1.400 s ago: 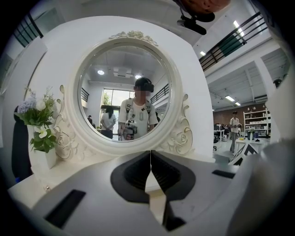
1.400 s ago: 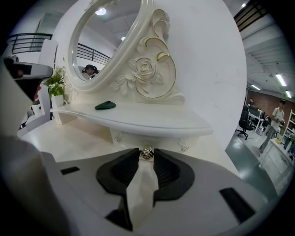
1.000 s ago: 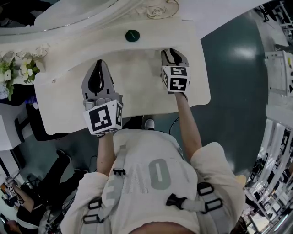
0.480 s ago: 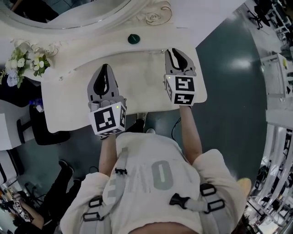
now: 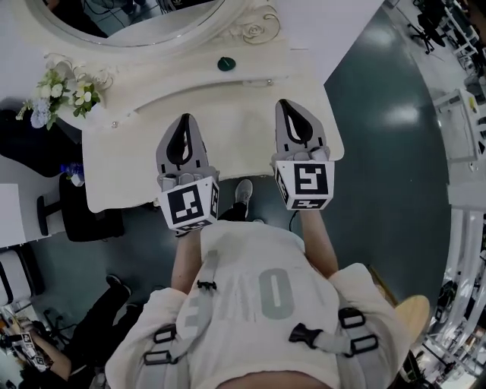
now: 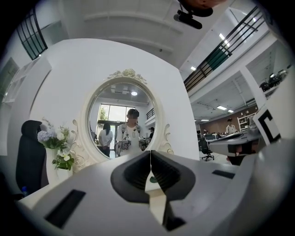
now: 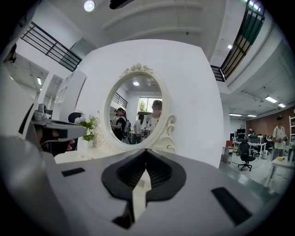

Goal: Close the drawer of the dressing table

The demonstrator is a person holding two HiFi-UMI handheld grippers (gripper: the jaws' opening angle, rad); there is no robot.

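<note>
The white dressing table (image 5: 121,175) lies below me, with its oval mirror (image 5: 129,19) at the back. No drawer juts out past its front edge, and the drawer front is hidden from above. My left gripper (image 5: 184,119) hovers over the tabletop's front left, shut and empty. Over the front right my right gripper (image 5: 289,104) is shut with nothing in it. In the left gripper view the left gripper (image 6: 150,156) points level at the mirror (image 6: 122,122), jaws meeting. The right gripper (image 7: 146,153) also faces the mirror (image 7: 138,110), jaws together.
A small dark green round object (image 5: 225,64) sits near the mirror's base. White flowers (image 5: 64,91) stand at the table's left end. A black chair (image 5: 76,216) is beside the table's left. Someone crouches on the floor at lower left (image 5: 45,349). Teal floor (image 5: 380,152) lies to the right.
Both grippers have risen and drawn back toward the table's front edge. The right gripper's jaws have closed with nothing in them. The table now sits farther back in the head view.
</note>
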